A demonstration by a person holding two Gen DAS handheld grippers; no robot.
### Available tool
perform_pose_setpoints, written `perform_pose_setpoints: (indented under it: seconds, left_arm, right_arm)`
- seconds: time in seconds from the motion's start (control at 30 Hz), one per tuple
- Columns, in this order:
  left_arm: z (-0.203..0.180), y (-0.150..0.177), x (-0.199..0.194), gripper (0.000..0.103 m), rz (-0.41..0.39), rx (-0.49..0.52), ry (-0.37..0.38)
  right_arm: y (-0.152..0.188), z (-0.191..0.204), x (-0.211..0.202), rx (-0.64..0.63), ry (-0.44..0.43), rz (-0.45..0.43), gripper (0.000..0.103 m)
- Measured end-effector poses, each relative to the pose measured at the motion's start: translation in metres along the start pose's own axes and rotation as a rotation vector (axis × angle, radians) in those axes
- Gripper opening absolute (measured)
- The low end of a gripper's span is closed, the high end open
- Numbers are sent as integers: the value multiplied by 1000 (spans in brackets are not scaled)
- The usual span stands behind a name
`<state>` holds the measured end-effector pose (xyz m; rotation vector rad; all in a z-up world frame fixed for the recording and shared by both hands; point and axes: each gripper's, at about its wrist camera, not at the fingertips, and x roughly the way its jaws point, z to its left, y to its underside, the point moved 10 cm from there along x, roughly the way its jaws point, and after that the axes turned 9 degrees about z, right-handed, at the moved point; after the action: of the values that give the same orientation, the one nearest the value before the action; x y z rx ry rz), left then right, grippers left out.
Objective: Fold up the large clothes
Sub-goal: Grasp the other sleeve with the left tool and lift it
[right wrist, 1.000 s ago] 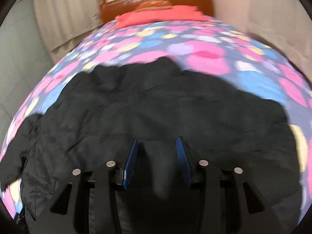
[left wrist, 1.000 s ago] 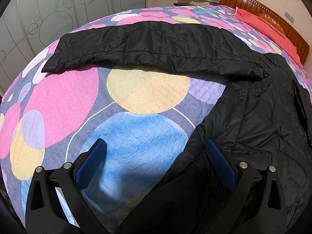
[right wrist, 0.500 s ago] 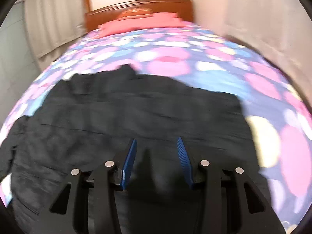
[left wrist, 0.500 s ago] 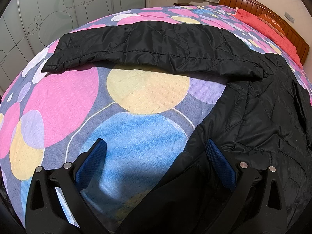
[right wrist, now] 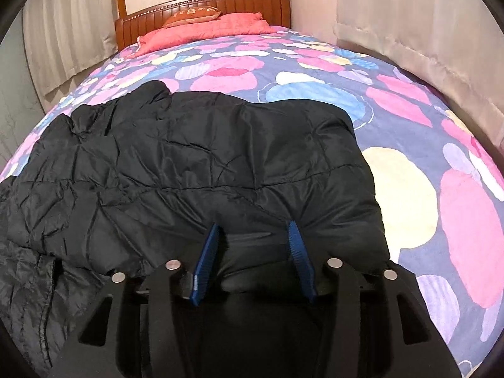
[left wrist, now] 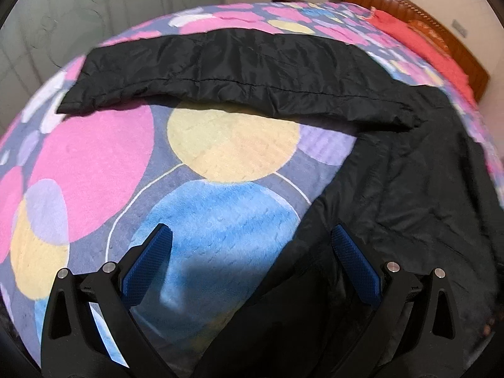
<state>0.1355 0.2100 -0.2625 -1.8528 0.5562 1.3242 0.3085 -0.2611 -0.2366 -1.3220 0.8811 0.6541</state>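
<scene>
A: Left wrist view first: where's the black jacket?

B: Spread on the bed, which has a quilt of coloured circles. One sleeve lies stretched out flat across the quilt, away from the body. The left claw hangs with its jaws wide apart over the jacket's near edge, one blue pad above bare quilt, the other above black fabric. Nothing is pinched.

A: Any change there?

B: Hardly. The same framing as a second ago, only slightly blurred now.

A: And the right wrist view?

B: That one has shifted. A second ago the right claw was over the middle of the jacket's body; now the jacket's right edge and much more open quilt show beside it. Its jaws are opening, with a puffed ridge of fabric between the pads, which don't appear to press on it.

A: Meaning for the fold?

B: I'd judge that side of the jacket has been laid over and is being let go. The outstretched sleeve is not yet folded in, likely the left claw's job.
</scene>
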Motion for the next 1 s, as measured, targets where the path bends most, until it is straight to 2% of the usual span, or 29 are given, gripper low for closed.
perform_pose_setpoints:
  seconds: [0.13,0.17,0.27,0.33,0.53,0.7,0.77,0.8,0.87,0.9,1.0]
  left_arm:
    - [21,-11,-16,101,9,-127,204]
    - [32,-19,-19,101,-14,-174,252]
    - [65,-44,-15,101,-64,-280,334]
    - [82,-61,-14,101,-120,-325,406]
    - [133,-117,-7,100,-244,-455,452]
    - [140,-137,-6,100,-256,-487,455]
    - [143,-137,-6,84,-263,-526,422]
    - [149,-137,-4,61,-262,-561,401]
    - [159,-137,0,43,-264,-645,433]
    - [165,-138,2,29,-260,-673,433]
    - [166,-145,-1,16,-261,-653,408]
  right_arm:
    - [2,3,-1,-14,2,-4,54]
    - [2,3,-1,-16,3,-5,54]
    - [2,4,-1,-20,3,-8,56]
    - [2,4,-1,-20,0,-9,57]
    - [3,5,-2,-27,-2,-14,59]
    - [3,5,-2,-25,-6,-16,59]
    - [2,5,-3,-26,-6,-17,60]
    - [2,5,-3,-26,-5,-17,60]
    - [2,5,-3,-25,-6,-18,60]
    - [2,5,-4,-25,-6,-19,60]
    - [2,5,-4,-25,-7,-20,60]
